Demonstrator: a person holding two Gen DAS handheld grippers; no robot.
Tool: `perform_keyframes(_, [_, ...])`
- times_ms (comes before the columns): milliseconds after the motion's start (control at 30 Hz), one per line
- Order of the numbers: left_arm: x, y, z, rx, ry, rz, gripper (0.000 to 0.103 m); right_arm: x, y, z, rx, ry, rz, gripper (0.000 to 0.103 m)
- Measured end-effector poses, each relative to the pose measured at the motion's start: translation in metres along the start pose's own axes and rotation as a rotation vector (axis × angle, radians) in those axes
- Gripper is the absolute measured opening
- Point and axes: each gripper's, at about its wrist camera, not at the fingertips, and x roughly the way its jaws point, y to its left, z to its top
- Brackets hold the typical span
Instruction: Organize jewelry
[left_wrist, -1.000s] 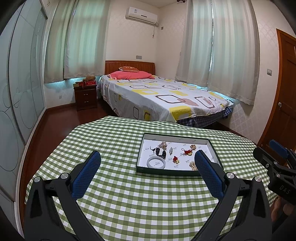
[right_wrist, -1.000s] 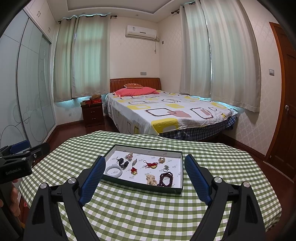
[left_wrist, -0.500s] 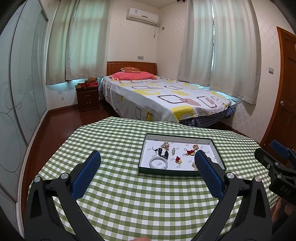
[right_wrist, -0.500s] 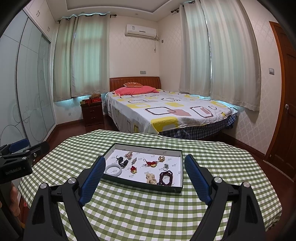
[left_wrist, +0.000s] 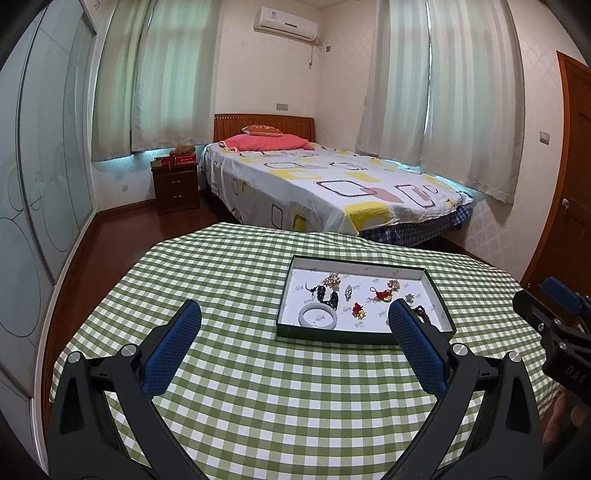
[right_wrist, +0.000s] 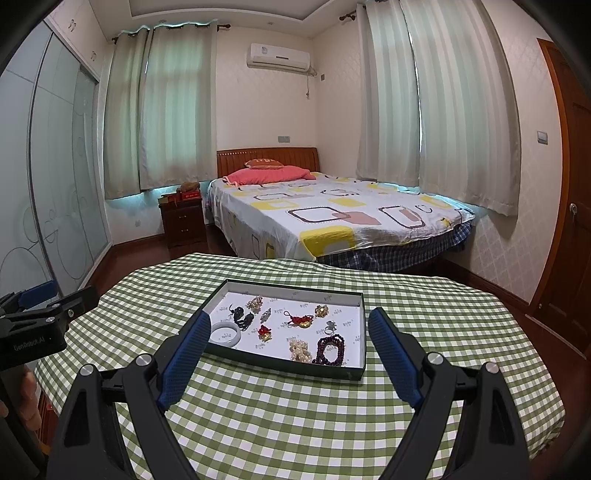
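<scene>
A dark-rimmed tray (left_wrist: 364, 339) with a white floor sits on the green checked table (left_wrist: 258, 387); it also shows in the right wrist view (right_wrist: 280, 363). In it lie a pale bangle (right_wrist: 225, 334), a dark bead bracelet (right_wrist: 330, 350), a red knot charm (right_wrist: 297, 320), a pearl cluster (right_wrist: 298, 350) and several brooches. My left gripper (left_wrist: 295, 317) is open and empty, short of the tray and left of it. My right gripper (right_wrist: 290, 325) is open and empty, held above the tray's near edge.
The round table's cloth hangs over its edges. A bed (right_wrist: 332, 218) and a nightstand (right_wrist: 183, 219) stand beyond it. A glass wardrobe (left_wrist: 33, 184) runs along the left and a wooden door (right_wrist: 569, 221) is at the right.
Both views have drifted slightly: the tray sits a little further right in the left wrist view. Both grippers stay open and empty.
</scene>
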Motion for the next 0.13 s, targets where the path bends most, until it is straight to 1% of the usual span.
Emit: perform_keyframes(133, [0.0103,0.0036,-0.0034,-0.014,0.032,-0.004,0.099,0.0067,-0.0033,-0.0041,0.009,0.016,-0.003,0.084])
